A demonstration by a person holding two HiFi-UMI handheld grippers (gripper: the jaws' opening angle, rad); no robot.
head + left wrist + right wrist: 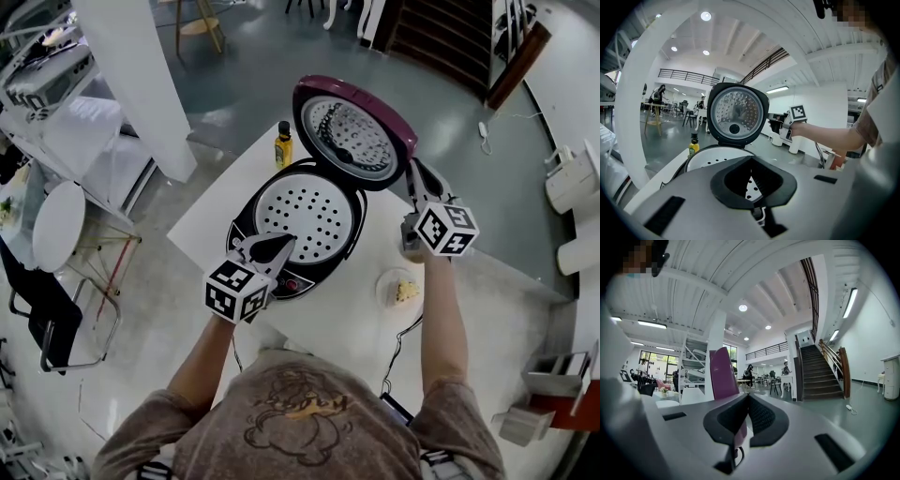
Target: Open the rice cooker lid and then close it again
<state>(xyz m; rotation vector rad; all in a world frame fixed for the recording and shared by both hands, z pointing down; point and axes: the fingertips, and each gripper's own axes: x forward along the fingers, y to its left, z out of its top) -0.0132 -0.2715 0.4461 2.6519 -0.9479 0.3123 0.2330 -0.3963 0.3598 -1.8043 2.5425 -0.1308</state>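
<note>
Rice cooker (314, 217) sits toward the far corner of the table (211, 220), long axis running away from the person. Its lid (352, 131) stands raised at the back, inner face toward them. Right gripper (413, 169), jaws together and empty, is at the lid's right edge. Left gripper (285, 242), jaws likewise together, hovers over the cooker's front rim.

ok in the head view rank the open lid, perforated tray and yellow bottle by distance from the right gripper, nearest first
1. open lid, just beside the right gripper
2. perforated tray, in the cooker body below the lid
3. yellow bottle, on the table past the lid
</note>
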